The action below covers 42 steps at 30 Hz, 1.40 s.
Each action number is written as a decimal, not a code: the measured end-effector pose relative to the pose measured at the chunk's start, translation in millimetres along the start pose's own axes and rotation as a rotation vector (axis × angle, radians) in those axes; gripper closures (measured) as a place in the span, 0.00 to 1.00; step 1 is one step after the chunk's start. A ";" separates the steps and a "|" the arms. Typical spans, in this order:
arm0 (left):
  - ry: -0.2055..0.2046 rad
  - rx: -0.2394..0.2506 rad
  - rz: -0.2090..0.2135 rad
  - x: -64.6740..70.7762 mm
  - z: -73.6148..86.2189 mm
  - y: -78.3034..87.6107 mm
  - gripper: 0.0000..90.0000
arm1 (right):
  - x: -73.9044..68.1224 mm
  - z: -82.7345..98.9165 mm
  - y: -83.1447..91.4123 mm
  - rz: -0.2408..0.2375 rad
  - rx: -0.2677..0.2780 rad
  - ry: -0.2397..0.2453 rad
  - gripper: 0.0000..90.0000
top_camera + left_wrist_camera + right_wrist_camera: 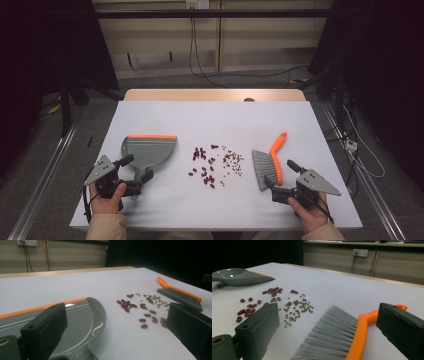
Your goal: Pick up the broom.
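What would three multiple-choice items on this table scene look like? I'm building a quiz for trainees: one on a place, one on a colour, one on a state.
1. Where do the beans lie?
A. Inside the dustpan
B. Between the dustpan and the brush
C. Beyond the brush, by the table's right edge

2. What colour is the brush's handle?
A. Orange
B. Blue
C. Green

3. How do the right tongs stand?
A. Shut on the brush
B. Shut on a bean
C. Open, gripping nothing

Answers:
1 B: in the high view the beans are scattered on the table with the dustpan to their left and the brush to their right.
2 A: the handle shows bright orange above grey bristles.
3 C: in the right gripper view the jaws stand wide apart, with the brush lying between them, unpressed.
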State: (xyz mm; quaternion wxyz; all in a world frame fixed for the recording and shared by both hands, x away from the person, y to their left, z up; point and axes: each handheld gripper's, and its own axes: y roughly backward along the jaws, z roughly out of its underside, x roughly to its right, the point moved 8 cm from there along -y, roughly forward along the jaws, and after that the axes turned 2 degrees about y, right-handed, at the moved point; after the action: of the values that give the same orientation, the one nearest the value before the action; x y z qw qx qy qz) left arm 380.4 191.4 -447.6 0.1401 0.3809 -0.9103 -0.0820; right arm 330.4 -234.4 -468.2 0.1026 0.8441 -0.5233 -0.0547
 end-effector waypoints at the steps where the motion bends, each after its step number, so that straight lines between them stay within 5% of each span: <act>1: 0.002 -0.001 0.001 0.3 0.2 -0.1 0.04 | 0.4 -0.1 -0.3 0.001 -0.001 0.003 0.05; 14: -0.002 0.004 0.004 0.3 -1.0 -0.3 0.04 | 9.2 -7.9 -7.2 0.010 0.001 0.017 0.05; 32: -0.001 0.012 0.010 0.6 -2.0 1.8 0.04 | 52.2 -14.5 -43.6 0.143 -0.118 -0.076 0.03; 42: 0.007 0.018 0.007 -0.3 -2.1 2.3 0.04 | 69.2 -1.6 -72.8 0.197 -0.261 -0.138 0.31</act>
State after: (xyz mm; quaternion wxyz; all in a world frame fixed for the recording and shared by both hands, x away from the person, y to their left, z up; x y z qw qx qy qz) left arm 379.7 193.1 -445.1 0.1402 0.3794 -0.9117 -0.0721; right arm 425.1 -264.8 -482.4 0.1798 0.7625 -0.5979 -0.1698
